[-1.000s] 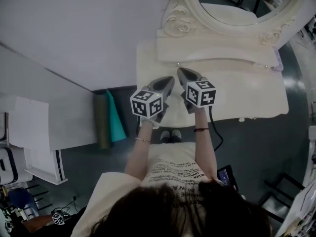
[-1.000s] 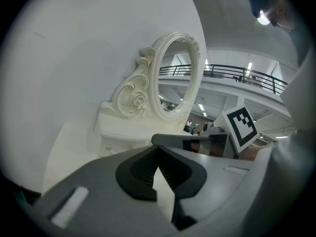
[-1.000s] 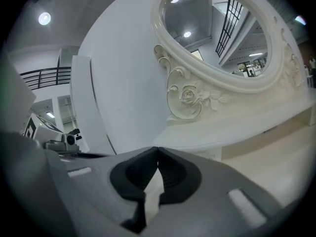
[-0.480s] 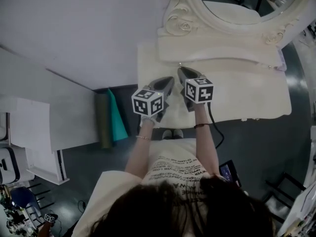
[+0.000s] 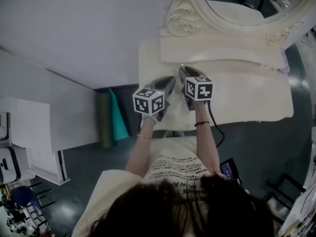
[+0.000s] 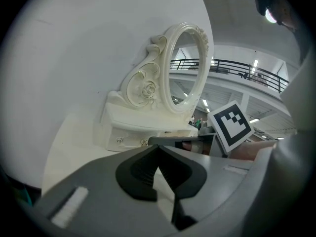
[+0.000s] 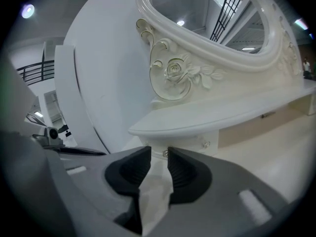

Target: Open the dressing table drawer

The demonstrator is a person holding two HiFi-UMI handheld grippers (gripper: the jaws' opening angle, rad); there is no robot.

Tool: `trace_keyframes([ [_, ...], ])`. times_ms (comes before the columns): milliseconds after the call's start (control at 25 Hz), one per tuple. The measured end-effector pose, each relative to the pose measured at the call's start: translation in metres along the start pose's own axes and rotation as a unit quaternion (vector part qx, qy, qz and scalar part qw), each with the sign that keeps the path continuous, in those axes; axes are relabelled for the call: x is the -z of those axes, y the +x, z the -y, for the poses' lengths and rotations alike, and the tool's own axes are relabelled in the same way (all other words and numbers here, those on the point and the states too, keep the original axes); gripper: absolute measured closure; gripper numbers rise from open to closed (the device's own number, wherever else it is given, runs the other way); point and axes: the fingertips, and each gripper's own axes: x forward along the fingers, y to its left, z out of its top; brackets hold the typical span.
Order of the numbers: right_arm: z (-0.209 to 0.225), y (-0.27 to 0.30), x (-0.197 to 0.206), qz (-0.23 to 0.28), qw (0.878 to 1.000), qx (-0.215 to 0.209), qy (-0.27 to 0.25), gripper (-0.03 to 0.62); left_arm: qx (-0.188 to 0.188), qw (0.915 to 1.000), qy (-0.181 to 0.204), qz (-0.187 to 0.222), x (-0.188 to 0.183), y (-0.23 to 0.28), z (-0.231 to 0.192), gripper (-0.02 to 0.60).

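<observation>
Right claw (image 7: 158, 157), low centre: jaws just opened a little, nothing between them. Aimed at drawer knob (image 7: 165, 153) just ahead, likely for a pull. Drawer (image 7: 189, 143) shut, mid-frame under mirror shelf. Left claw (image 6: 157, 151) closed, empty, idle.

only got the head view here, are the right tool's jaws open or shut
Observer: Open. In the right gripper view the right tool has its jaws apart; they have just been opening, and the pads press on nothing.
Operator: what's it lined up with
Observer: A small drawer knob shows in the gap right at the tips, below the curved shelf. It is not gripped.
Operator: and the left tool
Observer: The left gripper view shows the left tool shut, jaws together with nothing between them.
</observation>
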Motion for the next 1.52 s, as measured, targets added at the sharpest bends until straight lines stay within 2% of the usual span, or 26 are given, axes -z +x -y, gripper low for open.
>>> trace_keyframes([
  [200,0.010,0.009,0.003,-0.007,1.000,0.023,0.008,0.456,-0.002,1.0000,-0.003,0.000,-0.001,0.004,-0.007,0.583],
  [360,0.012,0.016,0.005,-0.011,1.000,0.025,0.010,0.451,-0.005,1.0000,-0.006,-0.002,-0.001,0.006,-0.011,0.583],
  [1080,0.021,0.033,0.011,-0.040,0.999,0.024,0.022,0.453,-0.018,0.9997,-0.016,-0.005,-0.001,0.014,-0.024,0.583],
  [1240,0.027,0.032,0.012,-0.046,0.998,0.038,0.025,0.470,-0.022,0.9996,-0.017,-0.005,-0.001,0.014,-0.027,0.583],
  [1520,0.022,0.034,0.011,-0.046,0.998,0.032,0.018,0.494,-0.025,0.9996,-0.014,-0.007,-0.002,0.013,-0.026,0.583],
])
